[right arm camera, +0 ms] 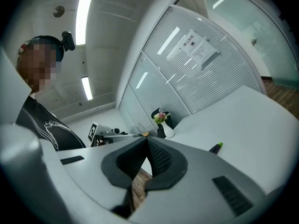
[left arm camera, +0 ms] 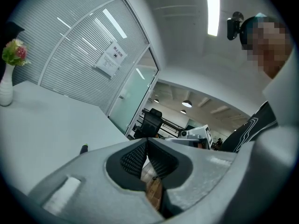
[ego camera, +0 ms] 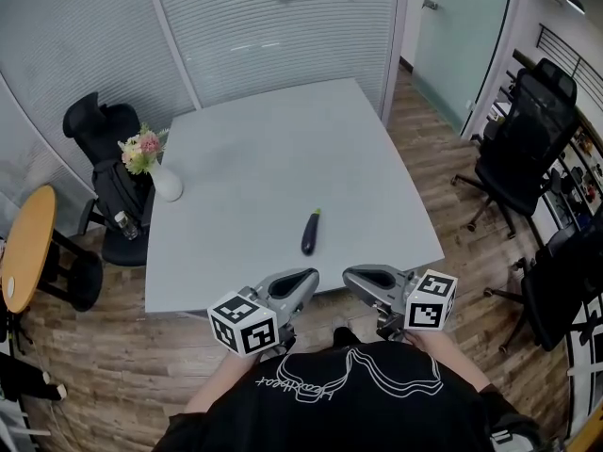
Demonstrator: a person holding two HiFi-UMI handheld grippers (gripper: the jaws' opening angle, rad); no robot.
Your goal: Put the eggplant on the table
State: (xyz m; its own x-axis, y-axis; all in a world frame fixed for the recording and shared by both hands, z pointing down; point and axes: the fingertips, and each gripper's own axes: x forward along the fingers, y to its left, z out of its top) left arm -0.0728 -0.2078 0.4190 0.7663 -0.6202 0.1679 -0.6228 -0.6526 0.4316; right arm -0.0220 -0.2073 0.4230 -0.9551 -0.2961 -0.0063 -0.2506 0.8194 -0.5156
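Observation:
A dark purple eggplant (ego camera: 310,233) with a green stem lies on the grey table (ego camera: 245,168), near its front edge. Its tip shows in the left gripper view as the eggplant (left arm camera: 84,148) and in the right gripper view as the eggplant (right arm camera: 215,147). My left gripper (ego camera: 313,276) hangs just off the table's front edge, below the eggplant, jaws shut and empty. Beside it my right gripper (ego camera: 347,276) points toward the left one, also shut with nothing in it. The left gripper (left arm camera: 146,141) and the right gripper (right arm camera: 147,140) each show pads meeting.
A white vase of flowers (ego camera: 155,169) stands at the table's left edge. Black office chairs stand at the left (ego camera: 104,139) and right (ego camera: 518,149). A round orange side table (ego camera: 26,248) sits far left. Glass walls with blinds close the back.

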